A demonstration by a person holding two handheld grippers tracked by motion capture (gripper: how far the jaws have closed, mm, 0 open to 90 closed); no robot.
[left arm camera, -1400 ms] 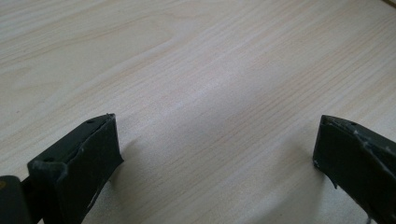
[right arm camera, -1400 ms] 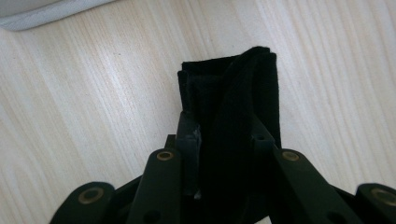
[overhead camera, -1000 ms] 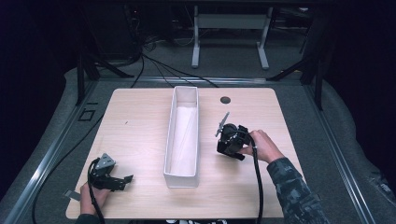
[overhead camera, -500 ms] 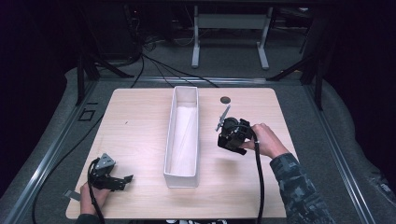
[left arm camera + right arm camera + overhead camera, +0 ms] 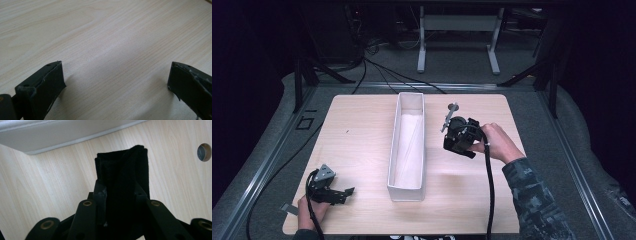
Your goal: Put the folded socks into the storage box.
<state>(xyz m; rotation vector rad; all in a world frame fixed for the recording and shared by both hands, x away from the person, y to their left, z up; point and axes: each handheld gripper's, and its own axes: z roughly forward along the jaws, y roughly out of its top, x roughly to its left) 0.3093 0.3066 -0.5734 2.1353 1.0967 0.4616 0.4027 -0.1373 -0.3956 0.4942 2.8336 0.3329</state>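
While my right gripper [image 5: 120, 195] pinches a folded black cloth [image 5: 123, 170], the high view hides it.
Cloth hangs over the table [image 5: 362, 125] beside the white bin [image 5: 408, 187]; my left gripper [image 5: 115, 82] rests spread, holding nothing.

White bin [image 5: 408, 145] frame centre on table [image 5: 362, 125]; right gripper [image 5: 458, 134] right of it, lifted; left gripper [image 5: 329, 190] lower left.

A pale wooden table [image 5: 362, 125] stands on grey carpet [image 5: 272, 125]. 1 round hole [image 5: 204, 152] sits near its far edge. Black cables [image 5: 377, 70] trail across the floor beyond, near a white metal frame [image 5: 457, 25].
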